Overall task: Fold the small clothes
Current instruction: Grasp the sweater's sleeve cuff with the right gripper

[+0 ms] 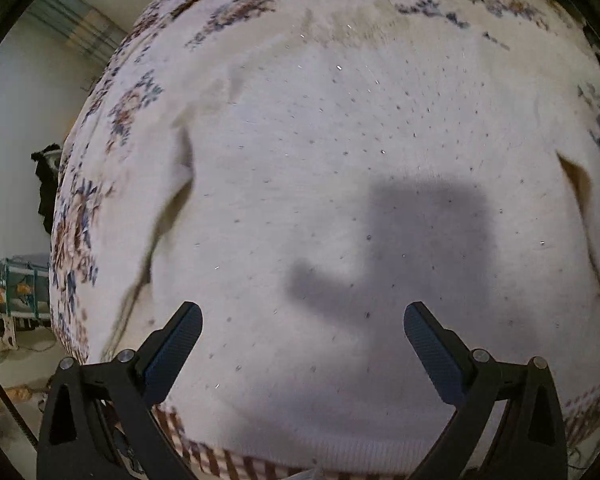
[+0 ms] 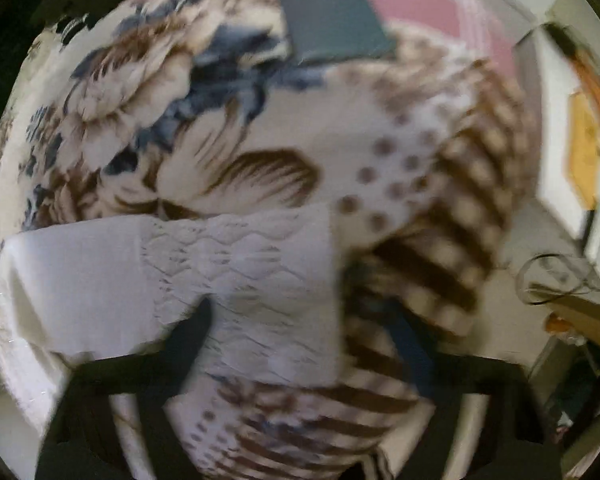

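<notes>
A white garment with tiny dark specks lies spread flat on the floral bedspread and fills the left wrist view. My left gripper hangs over its lower part, jaws wide open, with nothing between the fingers; its shadow falls on the cloth. In the blurred right wrist view, a white cloth end with a lace-like pattern lies across the bedspread. My right gripper points down over it, its fingers apart on either side of the lace part and not pressing on it.
A dark grey phone lies on a pink cloth at the far side of the bed. Right of the bed's edge are floor, a white box and a cable. Left of the bed stands low furniture.
</notes>
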Demonstrator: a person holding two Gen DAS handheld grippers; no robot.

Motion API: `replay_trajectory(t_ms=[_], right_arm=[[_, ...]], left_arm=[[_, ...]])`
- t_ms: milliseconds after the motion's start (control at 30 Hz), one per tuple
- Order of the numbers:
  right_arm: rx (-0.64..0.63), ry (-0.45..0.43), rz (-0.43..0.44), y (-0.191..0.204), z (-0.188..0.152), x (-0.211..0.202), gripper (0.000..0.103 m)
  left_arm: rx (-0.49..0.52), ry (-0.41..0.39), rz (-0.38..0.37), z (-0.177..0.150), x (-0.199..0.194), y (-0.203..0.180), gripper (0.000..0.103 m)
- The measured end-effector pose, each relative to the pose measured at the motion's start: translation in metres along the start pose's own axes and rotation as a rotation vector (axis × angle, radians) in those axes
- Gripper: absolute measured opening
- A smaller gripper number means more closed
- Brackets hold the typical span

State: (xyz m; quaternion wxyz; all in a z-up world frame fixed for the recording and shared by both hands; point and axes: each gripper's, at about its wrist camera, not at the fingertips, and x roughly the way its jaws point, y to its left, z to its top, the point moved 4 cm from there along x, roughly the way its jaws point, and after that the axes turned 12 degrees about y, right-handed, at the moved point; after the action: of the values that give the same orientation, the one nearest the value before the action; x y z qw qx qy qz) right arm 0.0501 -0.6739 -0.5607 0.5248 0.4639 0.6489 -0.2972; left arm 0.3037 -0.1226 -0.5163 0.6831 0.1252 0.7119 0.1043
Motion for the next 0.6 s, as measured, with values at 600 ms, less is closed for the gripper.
replay_trajectory(t_ms=[600], right_arm=[[-0.012, -0.163, -0.034, 0.010, 0.092, -0.047, 0.029]], left_arm=[[0.043, 0.021, -0.029, 0.039, 0.028, -0.047, 0.103]])
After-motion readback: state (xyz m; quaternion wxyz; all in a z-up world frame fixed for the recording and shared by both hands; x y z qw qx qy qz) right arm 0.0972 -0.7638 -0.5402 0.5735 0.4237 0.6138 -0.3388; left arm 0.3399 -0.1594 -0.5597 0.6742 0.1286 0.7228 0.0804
